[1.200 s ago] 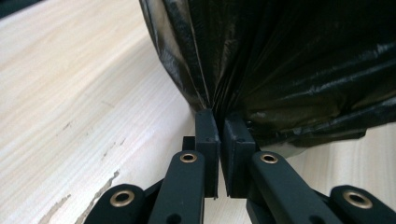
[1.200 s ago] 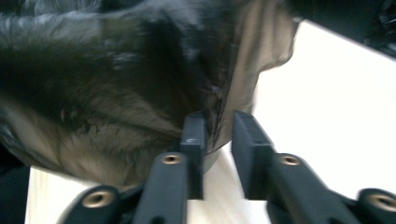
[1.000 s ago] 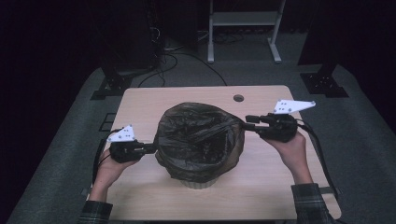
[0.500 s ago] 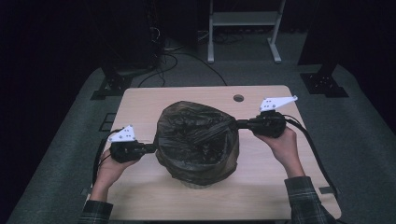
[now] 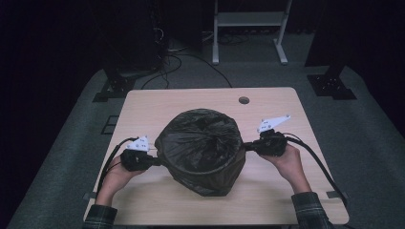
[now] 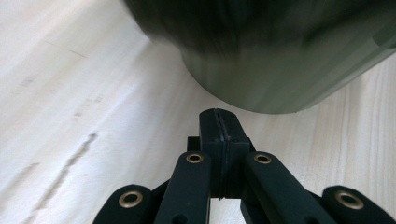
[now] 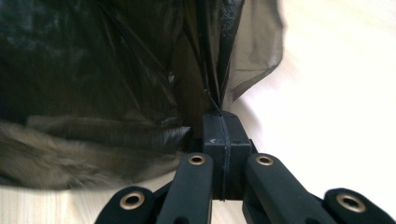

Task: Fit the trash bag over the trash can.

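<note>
A black trash bag (image 5: 200, 143) covers a round bin in the middle of the wooden table (image 5: 191, 102). My left gripper (image 5: 155, 161) lies level against the bag's left side. Its jaws have just been closing and now stand shut (image 6: 219, 114), and I see no film between them. In front of them is the bin's grey-green wall (image 6: 280, 79), with the bag's dark edge above it. My right gripper (image 5: 248, 145) is at the bag's right side. It is shut (image 7: 222, 116) on a pinched fold of the bag (image 7: 93, 70), and taut strands of film run out of the jaw tips.
A small round hole (image 5: 244, 100) sits in the table's far side. A cable (image 5: 315, 162) trails from the right gripper over the table's right edge. A white stand (image 5: 248, 28) and floor cables (image 5: 176, 62) lie beyond the table.
Both hands have sunk toward the table, the right one farther and toward the near edge. The bag's rim has come down around the bin.
</note>
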Demonstrator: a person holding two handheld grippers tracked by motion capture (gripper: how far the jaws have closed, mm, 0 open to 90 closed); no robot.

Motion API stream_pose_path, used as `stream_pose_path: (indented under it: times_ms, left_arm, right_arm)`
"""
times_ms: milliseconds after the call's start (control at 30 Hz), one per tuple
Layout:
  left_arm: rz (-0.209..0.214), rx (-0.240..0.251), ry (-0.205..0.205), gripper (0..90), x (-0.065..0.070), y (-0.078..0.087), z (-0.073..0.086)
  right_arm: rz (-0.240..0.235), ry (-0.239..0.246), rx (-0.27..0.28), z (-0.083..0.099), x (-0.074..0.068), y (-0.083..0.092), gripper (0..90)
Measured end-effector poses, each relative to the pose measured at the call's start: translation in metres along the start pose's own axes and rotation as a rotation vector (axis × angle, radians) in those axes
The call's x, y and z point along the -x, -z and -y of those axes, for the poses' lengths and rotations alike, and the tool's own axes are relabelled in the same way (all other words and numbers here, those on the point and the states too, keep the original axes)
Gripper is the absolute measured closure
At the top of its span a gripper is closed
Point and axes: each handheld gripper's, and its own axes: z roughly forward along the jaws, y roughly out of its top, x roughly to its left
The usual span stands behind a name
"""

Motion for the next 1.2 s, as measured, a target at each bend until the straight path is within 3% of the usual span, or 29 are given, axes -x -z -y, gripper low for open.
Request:
stream_pose_path:
  times_ms: [100, 167, 367, 467, 667, 900, 1100, 1200]
  left_arm:
    - [0.0, 0.033, 0.004, 86.5, -0.001, 0.003, 0.0]
    - [-0.017, 0.077, 0.012, 79.7, -0.002, 0.01, 0.0]
    - [-0.03, 0.212, 0.018, 60.5, -0.003, 0.039, -0.001]
    - [-0.031, 0.271, 0.001, 50.3, 0.0, 0.053, -0.005]
    - [-0.028, 0.319, -0.037, 29.2, 0.009, 0.075, -0.018]
    - [-0.082, 0.369, -0.065, 11.1, 0.02, 0.097, -0.033]
    - [-0.105, 0.405, -0.104, 9.1, 0.027, 0.112, -0.044]
    - [-0.082, 0.433, -0.12, 9.2, 0.029, 0.111, -0.051]
  right_arm:
    - [0.008, 0.014, 0.02, 0.004, -0.002, 0.0, 88.3]
    - [0.037, 0.015, 0.06, 0.003, -0.001, 0.005, 70.3]
    - [0.087, -0.01, 0.16, -0.002, 0.004, 0.033, 45.1]
    - [0.093, -0.013, 0.218, -0.004, 0.006, 0.051, 35.2]
    - [0.068, -0.017, 0.271, -0.01, 0.007, 0.078, 18.6]
    - [0.064, 0.017, 0.3, -0.025, -0.003, 0.091, 12.2]
    - [0.054, 0.055, 0.296, -0.043, -0.014, 0.09, 10.7]
    - [0.05, 0.066, 0.294, -0.05, -0.018, 0.088, 9.5]
